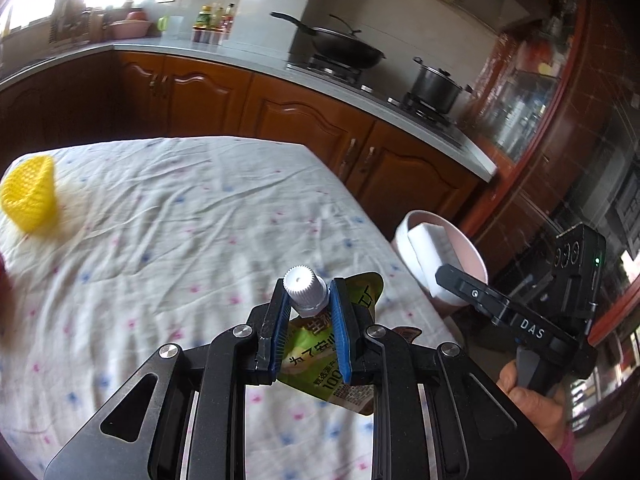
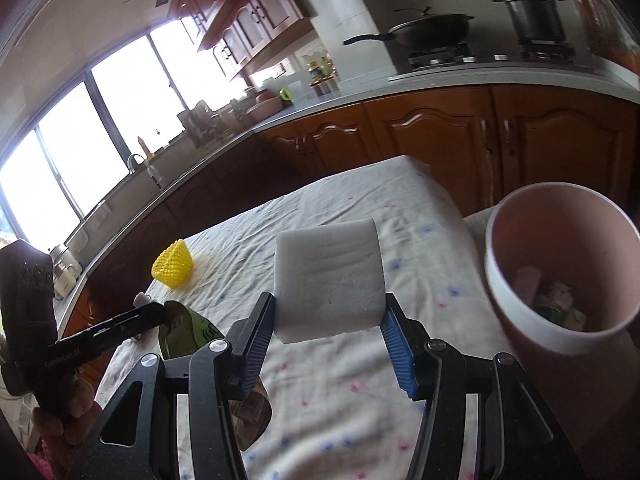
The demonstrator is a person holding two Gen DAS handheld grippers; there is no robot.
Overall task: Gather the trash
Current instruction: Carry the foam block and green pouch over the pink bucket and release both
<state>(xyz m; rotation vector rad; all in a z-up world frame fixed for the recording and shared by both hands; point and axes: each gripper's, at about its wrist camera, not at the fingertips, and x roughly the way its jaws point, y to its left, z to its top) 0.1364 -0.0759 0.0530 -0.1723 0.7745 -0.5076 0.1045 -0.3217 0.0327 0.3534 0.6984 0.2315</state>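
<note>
Floral tablecloth (image 1: 168,240) lies under both tools. Our left gripper (image 1: 307,292) clamps a green pouch (image 1: 340,376) by its cap; our right gripper (image 2: 328,320) squeezes a white sponge (image 2: 328,276), pink bin (image 2: 560,272) to its right.

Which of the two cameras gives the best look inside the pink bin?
The right wrist view: the pink bin opens toward the camera, showing scraps at its bottom. In the left wrist view the bin is mostly hidden behind the white foam block and right gripper.

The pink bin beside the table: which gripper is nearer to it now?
Right. The right gripper, shut on the white foam block, is at the pink bin, the block near its rim. The left gripper, holding the green pouch, is farther back over the table.
</note>
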